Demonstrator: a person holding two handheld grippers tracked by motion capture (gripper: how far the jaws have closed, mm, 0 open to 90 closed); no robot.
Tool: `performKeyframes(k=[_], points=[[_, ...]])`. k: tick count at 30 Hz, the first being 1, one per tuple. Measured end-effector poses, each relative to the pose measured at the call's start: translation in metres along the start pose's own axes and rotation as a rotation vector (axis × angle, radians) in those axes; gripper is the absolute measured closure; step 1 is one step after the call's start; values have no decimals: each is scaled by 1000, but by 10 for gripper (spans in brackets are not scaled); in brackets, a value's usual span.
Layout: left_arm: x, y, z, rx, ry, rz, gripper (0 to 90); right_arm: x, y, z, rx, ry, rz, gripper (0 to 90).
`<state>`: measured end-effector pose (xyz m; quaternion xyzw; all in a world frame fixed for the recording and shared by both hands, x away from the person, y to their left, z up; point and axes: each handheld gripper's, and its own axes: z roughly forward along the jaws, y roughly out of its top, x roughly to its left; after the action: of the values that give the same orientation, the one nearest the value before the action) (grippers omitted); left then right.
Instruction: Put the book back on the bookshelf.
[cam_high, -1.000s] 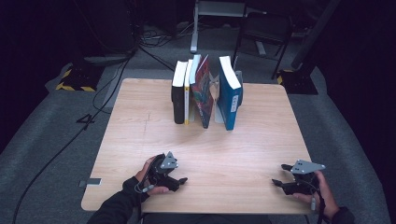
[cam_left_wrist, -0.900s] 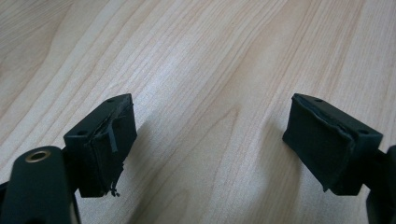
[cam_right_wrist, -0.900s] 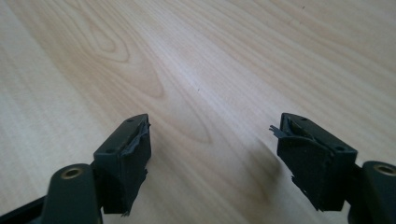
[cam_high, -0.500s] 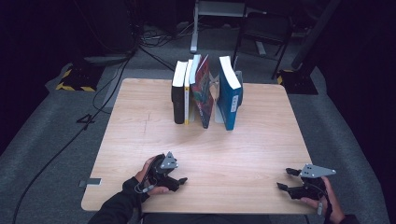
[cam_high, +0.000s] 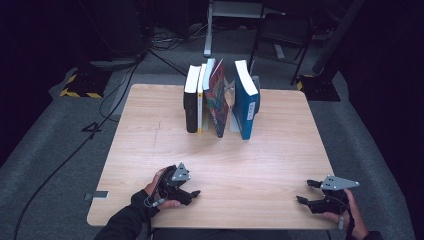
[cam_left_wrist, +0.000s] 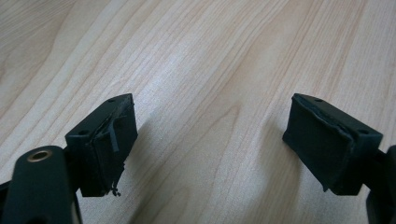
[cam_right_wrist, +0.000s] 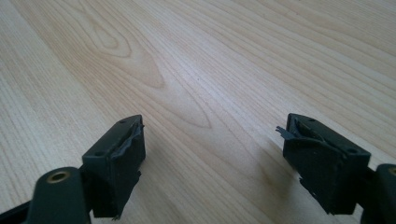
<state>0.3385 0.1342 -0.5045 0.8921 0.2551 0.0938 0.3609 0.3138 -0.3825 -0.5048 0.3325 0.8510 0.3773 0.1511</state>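
Four upright books are counted in the high view at the far middle of the light wooden table (cam_high: 150, 130): a black book (cam_high: 190, 100), a thin white-and-yellow book (cam_high: 201, 97), a leaning red-patterned book (cam_high: 218, 100) and a blue book (cam_high: 246, 105). A pale bookend between the last two is largely hidden. Left gripper (cam_high: 192, 193) and right gripper (cam_high: 303, 192) are seen near the near edge, well apart from the books. In both gripper views, fingers (cam_left_wrist: 109, 140) (cam_right_wrist: 119, 156) are spread wide, nothing held; the right ones have just been opening.
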Motion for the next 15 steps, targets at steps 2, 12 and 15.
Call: performKeyframes(k=[2,12,15], points=[[0,0,0,1,-2,1,168,0,0,0,0,0,0,208],[1,0,0,1,-4,3,166,0,0,0,1,-2,2,203],[1,0,0,2,-5,4,166,0,0,0,1,-2,3,203]])
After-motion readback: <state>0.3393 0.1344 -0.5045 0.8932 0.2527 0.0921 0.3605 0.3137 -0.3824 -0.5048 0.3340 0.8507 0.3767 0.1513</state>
